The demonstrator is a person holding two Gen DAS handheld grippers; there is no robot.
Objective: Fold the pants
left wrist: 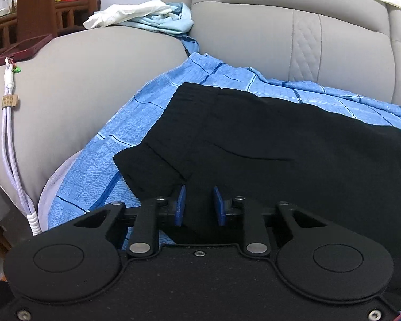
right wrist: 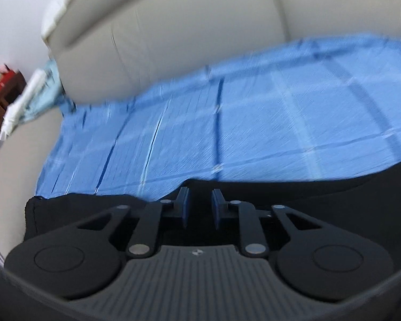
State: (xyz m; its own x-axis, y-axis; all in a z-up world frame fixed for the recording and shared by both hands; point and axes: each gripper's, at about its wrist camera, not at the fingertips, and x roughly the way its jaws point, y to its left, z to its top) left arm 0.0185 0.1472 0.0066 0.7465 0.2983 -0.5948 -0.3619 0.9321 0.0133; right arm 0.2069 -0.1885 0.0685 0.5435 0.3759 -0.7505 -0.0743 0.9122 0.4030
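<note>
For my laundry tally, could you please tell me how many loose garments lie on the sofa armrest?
2: a white garment on top of the armrest, and a light blue garment beside and partly under it, against the backrest. More may be hidden beneath.

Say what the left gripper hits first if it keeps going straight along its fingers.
Most likely the black pants: the left gripper points down at their near edge, fabric already showing between its blue pads. Depth unclear; contact can't be confirmed.
</note>
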